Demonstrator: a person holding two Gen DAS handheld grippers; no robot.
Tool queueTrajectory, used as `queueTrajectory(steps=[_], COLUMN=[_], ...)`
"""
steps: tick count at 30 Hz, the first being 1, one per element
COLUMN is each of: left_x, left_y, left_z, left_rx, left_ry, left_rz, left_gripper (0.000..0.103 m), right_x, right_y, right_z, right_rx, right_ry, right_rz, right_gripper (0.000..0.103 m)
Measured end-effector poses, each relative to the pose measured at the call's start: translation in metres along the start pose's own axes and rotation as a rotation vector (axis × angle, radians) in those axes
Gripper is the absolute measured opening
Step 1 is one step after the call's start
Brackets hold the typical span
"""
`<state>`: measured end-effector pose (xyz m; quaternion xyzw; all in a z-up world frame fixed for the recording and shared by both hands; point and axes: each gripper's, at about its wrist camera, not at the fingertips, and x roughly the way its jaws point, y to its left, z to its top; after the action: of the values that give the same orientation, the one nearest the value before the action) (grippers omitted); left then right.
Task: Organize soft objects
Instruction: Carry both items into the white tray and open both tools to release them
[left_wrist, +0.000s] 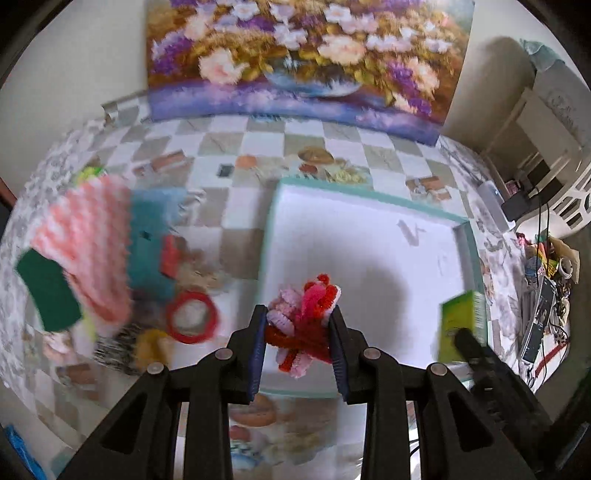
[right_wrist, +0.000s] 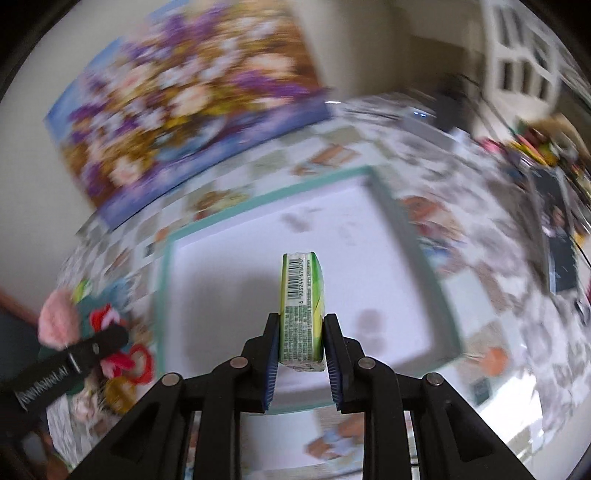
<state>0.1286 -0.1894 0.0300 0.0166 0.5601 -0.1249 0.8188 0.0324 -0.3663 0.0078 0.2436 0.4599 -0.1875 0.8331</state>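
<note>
A: Left wrist view: the left gripper (left_wrist: 298, 334) is clamped on a bundle of pipe cleaners (left_wrist: 303, 317), red, pink and pale lilac, pinched across its middle so the loose ends stay gathered. It hangs over the near edge of the white tray (left_wrist: 369, 236) with the teal rim.

B: Why there?

A: The tray looks like the collecting place, so the bundle is probably held over it to be set down inside. At about nine o'clock from the tray lies the unsorted heap: a pink striped cloth (left_wrist: 88, 251), a teal cloth (left_wrist: 151, 236), a green scouring pad (left_wrist: 48, 291) and a red ring (left_wrist: 192, 317), all on the checked tablecloth (left_wrist: 229, 206).

B: And the other hand?

A: In the right wrist view the right gripper (right_wrist: 301, 343) is closed on a green packet (right_wrist: 303, 314), held on edge with the barcode end pointing to twelve o'clock. The narrow faces sit between the pads, which suits a slim pack. It too hovers above the tray, toward the near side.

B: Is the tray holding anything?

A: Only faint smudges show on its floor; the frames are blurred, so small items could be missed.

B: What leans at the back?

A: A flower painting (left_wrist: 306, 55) stands against the wall at twelve o'clock.
</note>
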Motion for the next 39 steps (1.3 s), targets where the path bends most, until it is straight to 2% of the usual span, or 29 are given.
queueTrajectory(steps=[5, 9, 18, 23, 24, 25, 26, 27, 28, 29, 33, 35, 36, 39], left_x=[0.033, 0.049, 0.069, 0.064, 0.063, 0.062, 0.06, 0.057, 0.055, 0.052, 0.048, 0.045, 0.044, 0.041], left_y=[-0.027, -0.037, -0.043, -0.033, -0.033, -0.033, -0.033, -0.033, -0.033, -0.033, -0.024, -0.017, -0.014, -0.007], left_z=[-0.01, -0.009, -0.009, -0.007, -0.007, -0.007, -0.006, -0.006, -0.005, -0.004, 0.0, 0.002, 0.003, 0.003], left_rx=[0.069, 0.078, 0.075, 0.034, 0.036, 0.037, 0.037, 0.037, 0.036, 0.036, 0.004, -0.02, -0.025, -0.032], left_ry=[0.011, 0.007, 0.021, 0.028, 0.029, 0.03, 0.025, 0.013, 0.002, -0.009, -0.028, -0.041, -0.05, -0.067], left_rz=[0.031, 0.023, -0.014, -0.063, -0.072, -0.081, -0.085, -0.084, -0.083, -0.08, -0.068, -0.043, -0.026, 0.039], left_gripper=[0.033, 0.033, 0.033, 0.034, 0.037, 0.045, 0.051, 0.063, 0.072, 0.076, 0.087, 0.088, 0.089, 0.102], right_x=[0.002, 0.011, 0.022, 0.016, 0.014, 0.012, 0.011, 0.01, 0.01, 0.01, 0.013, 0.017, 0.019, 0.029], right_y=[-0.043, -0.065, -0.059, -0.053, -0.051, -0.049, -0.046, -0.044, -0.042, -0.04, -0.038, -0.038, -0.037, -0.031], right_z=[0.009, 0.01, 0.009, 0.011, 0.012, 0.012, 0.012, 0.012, 0.012, 0.012, 0.011, 0.01, 0.009, 0.007], right_rx=[0.094, 0.151, 0.118, 0.095, 0.088, 0.077, 0.065, 0.054, 0.047, 0.037, 0.022, 0.014, 0.007, -0.035], right_ry=[-0.004, 0.019, 0.043, 0.008, 0.001, -0.008, -0.014, -0.016, -0.017, -0.018, -0.003, 0.016, 0.028, 0.072], right_rz=[-0.081, -0.095, -0.153, -0.169, -0.176, -0.187, -0.193, -0.194, -0.194, -0.196, -0.226, -0.234, -0.238, -0.257], right_gripper=[0.025, 0.025, 0.025, 0.025, 0.026, 0.029, 0.035, 0.041, 0.053, 0.059, 0.061, 0.07, 0.071, 0.078])
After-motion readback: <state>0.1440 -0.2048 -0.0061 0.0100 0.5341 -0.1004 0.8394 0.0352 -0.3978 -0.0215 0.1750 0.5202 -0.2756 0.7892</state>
